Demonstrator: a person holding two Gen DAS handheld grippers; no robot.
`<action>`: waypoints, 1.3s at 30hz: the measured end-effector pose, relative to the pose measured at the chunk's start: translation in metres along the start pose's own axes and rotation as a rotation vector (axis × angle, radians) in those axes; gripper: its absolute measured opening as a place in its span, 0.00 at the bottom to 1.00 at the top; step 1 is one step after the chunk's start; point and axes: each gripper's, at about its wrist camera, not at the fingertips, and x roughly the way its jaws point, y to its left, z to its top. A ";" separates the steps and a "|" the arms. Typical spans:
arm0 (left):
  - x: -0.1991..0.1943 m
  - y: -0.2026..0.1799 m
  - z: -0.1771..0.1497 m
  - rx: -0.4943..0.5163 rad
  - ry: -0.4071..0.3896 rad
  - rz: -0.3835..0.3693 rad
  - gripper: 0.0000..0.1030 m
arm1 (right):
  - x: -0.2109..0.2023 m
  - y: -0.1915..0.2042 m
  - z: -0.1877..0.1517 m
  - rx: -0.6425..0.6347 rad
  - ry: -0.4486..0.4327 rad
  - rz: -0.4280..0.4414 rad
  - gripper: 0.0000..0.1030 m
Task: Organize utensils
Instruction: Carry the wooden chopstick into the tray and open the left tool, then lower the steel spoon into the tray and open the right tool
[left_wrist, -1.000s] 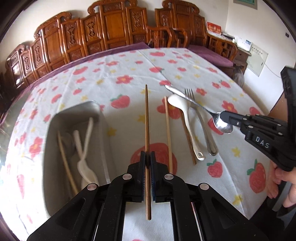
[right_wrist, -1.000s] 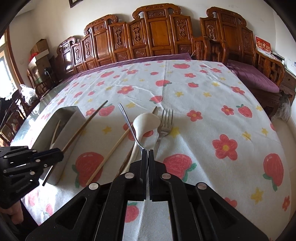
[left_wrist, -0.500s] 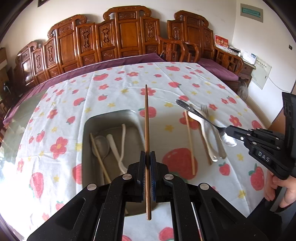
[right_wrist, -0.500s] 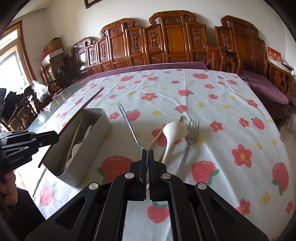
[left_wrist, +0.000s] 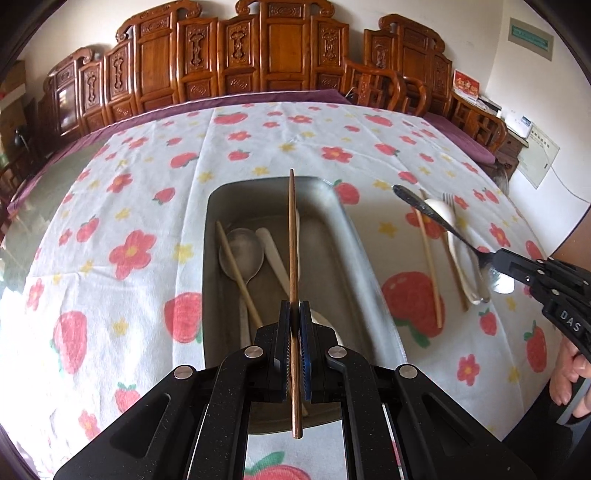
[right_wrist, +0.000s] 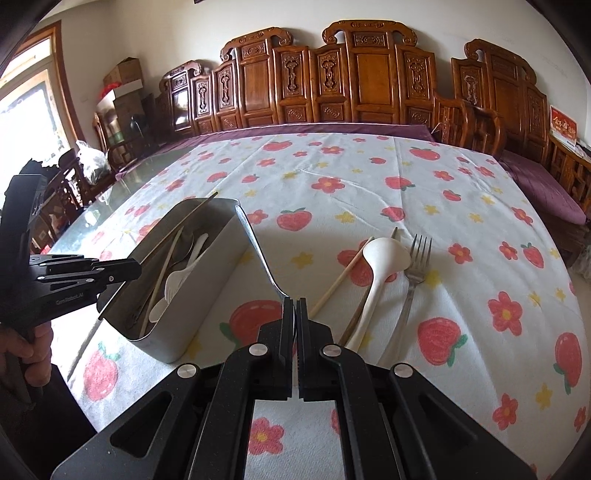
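Both grippers were matte black, speckly plastic with silver screw heads. The left gripper (left_wrist: 294, 314) had blue ribbed pads; the right gripper (right_wrist: 296, 310) had "DAS" printed on its side.

Left wrist camera rides right behind the left gripper (left_wrist: 294, 317), peering steeply down along its fingers, close over the metal tray (left_wrist: 343, 218). Right wrist camera sits behind the right gripper (right_wrist: 296, 314), tilted down across the flowered tablecloth (right_wrist: 461, 221) toward the carved wooden chairs (right_wrist: 369, 88). Both views share the tray (right_wrist: 218, 266), the cloth (left_wrist: 129, 192), the chairs (left_wrist: 280, 55), and each catches the other gripper at its edge.
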 end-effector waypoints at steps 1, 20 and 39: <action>0.002 0.001 0.000 0.001 0.002 0.004 0.04 | 0.000 0.001 0.000 0.000 0.002 0.000 0.02; -0.025 0.033 0.009 -0.055 -0.068 0.024 0.24 | 0.016 0.060 0.018 -0.025 0.019 0.020 0.02; -0.057 0.079 0.011 -0.122 -0.150 0.079 0.40 | 0.076 0.134 0.049 -0.130 0.111 -0.088 0.02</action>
